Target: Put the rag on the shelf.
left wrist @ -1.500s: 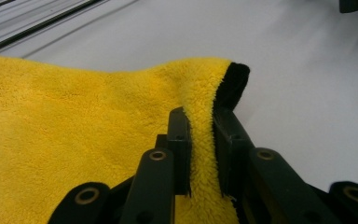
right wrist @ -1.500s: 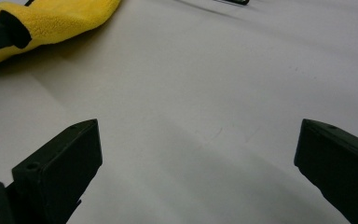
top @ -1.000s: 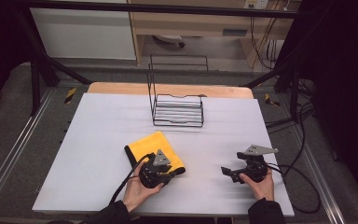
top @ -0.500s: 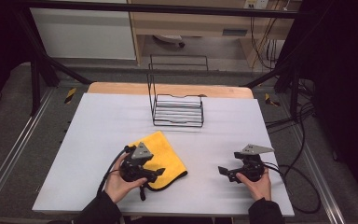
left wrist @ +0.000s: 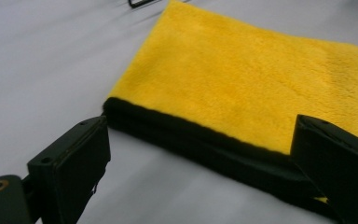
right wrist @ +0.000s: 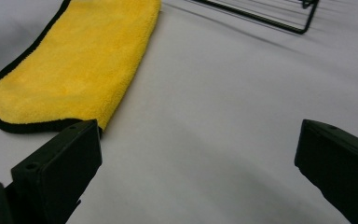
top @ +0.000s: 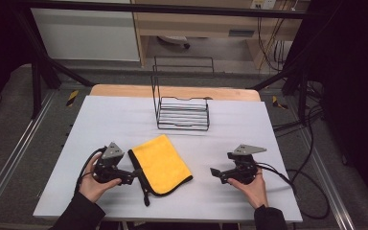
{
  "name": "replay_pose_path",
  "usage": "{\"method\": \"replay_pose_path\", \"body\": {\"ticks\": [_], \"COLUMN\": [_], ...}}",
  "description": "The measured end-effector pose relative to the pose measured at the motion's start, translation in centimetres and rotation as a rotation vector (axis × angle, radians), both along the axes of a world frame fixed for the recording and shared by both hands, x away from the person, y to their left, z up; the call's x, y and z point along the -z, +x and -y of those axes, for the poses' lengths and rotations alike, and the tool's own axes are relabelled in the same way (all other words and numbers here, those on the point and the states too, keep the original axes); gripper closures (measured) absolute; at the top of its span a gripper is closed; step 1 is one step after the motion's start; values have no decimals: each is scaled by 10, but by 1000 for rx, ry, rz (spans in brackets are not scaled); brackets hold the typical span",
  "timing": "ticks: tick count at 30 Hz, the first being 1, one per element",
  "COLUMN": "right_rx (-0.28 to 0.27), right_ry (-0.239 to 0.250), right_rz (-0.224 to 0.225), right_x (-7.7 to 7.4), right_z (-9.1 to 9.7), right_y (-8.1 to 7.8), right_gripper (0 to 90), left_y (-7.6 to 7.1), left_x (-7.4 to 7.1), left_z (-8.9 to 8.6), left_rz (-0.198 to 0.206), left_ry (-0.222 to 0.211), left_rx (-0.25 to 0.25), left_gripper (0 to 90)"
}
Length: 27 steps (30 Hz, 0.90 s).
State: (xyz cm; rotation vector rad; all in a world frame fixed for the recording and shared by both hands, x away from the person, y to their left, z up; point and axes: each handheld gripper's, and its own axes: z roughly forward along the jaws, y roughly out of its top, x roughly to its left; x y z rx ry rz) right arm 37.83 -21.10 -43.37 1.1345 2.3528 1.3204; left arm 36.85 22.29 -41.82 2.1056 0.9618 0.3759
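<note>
Both grippers' fingers wide, empty | L gripper (top: 136,175) just opened at cloth (top: 161,163) edge | R gripper (top: 215,172) apart, bare table (top: 268,139)

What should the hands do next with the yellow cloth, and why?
Probably bring the right tool over to the yellow cloth. The cloth lies folded flat on the table, the left tool has just opened beside its black edge, and the right tool is open on bare table.

A: So what've you got on that table (top: 124,115)? White sheet on top, with a strip of bare wood at the far edge?

B: Yep. Your black wire rack (top: 182,112) sits near that far edge, about centered. The folded yellow cloth (top: 160,163) with black trim lies flat, nearer to you than the rack and a bit left of it.
</note>
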Motion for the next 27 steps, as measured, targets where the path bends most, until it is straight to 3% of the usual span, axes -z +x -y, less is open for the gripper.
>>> {"method": "replay_pose_path", "body": {"ticks": [6,9,16,21,27], "right_rx": [-56,-94,-131,-148,-154], "right_ry": [-16,-18,-47,-93,-88], "right_rz": [-29,-40,-80,-109,-150], "right_x": [-1,-2,3,12,15], "right_z": [-36,-55,-91,-105,-106], "right_y": [6,9,17,20,18], "right_gripper": [58,109,307,443,601], "left_y": [4,4,5,6,6], "left_x": [5,7,9,11,11], "left_z": [-19,-26,-35,-36,-37], "left_rz": [3,1,7,9,15], "left_ry": [-2,-25,-30,-30,-31], "left_rx": [-47,-68,-95,-101,-109], "left_gripper": [33,32,33,35,42]}}
